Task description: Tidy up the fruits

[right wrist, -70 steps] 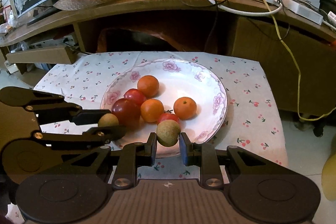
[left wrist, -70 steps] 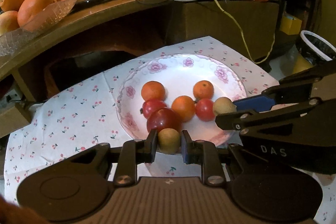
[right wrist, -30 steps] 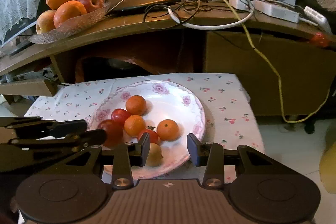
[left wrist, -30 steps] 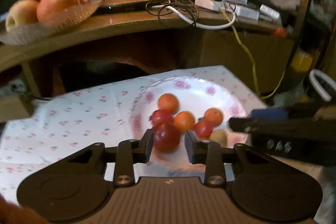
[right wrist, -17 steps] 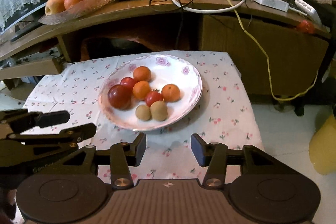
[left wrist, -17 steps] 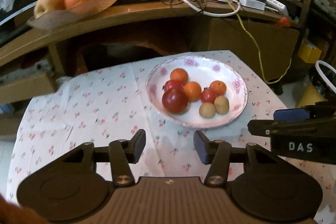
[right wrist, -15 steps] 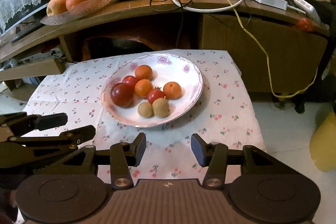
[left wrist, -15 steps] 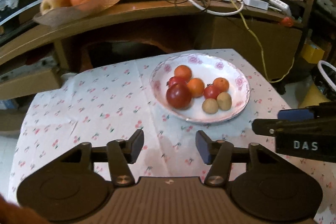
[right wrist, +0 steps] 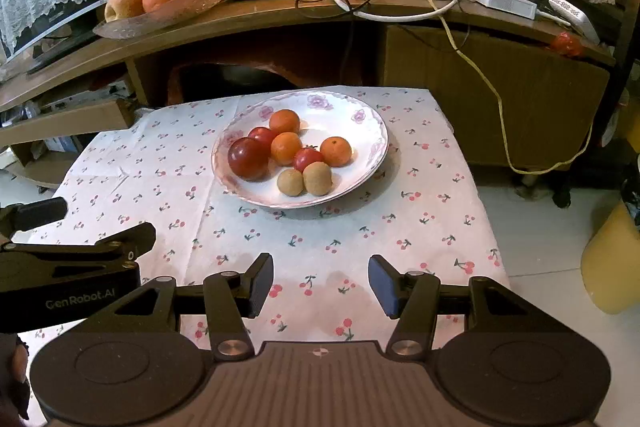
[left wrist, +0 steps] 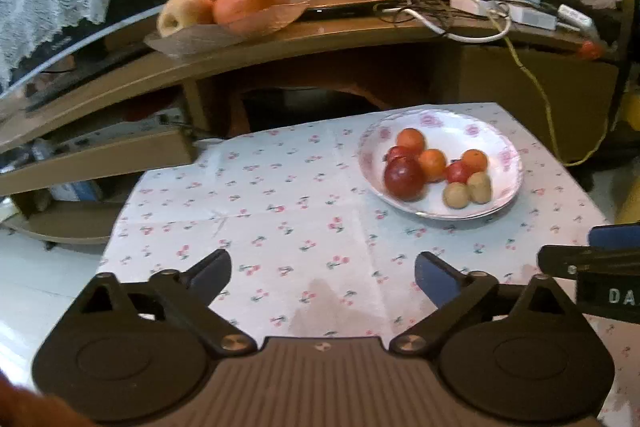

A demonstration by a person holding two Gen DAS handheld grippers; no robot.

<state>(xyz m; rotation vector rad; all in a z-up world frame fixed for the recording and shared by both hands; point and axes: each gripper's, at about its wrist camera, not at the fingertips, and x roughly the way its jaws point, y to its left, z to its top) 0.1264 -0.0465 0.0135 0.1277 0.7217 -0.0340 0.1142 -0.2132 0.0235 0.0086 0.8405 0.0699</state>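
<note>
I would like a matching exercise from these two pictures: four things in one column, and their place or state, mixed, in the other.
Things:
1. two brown fruits
2. big red apple
3. glass dish
4. left gripper

Places or states:
A. on the wooden shelf, holding large fruit
B. jaws apart, empty, above the cloth
C. left side of the flowered plate
D. side by side at the plate's near edge

Pairs: 1-D, 2-C, 3-A, 4-B

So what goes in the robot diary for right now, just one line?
left gripper: open, empty | right gripper: open, empty | fruits: all on flowered plate | brown pair: side by side, plate front
</note>
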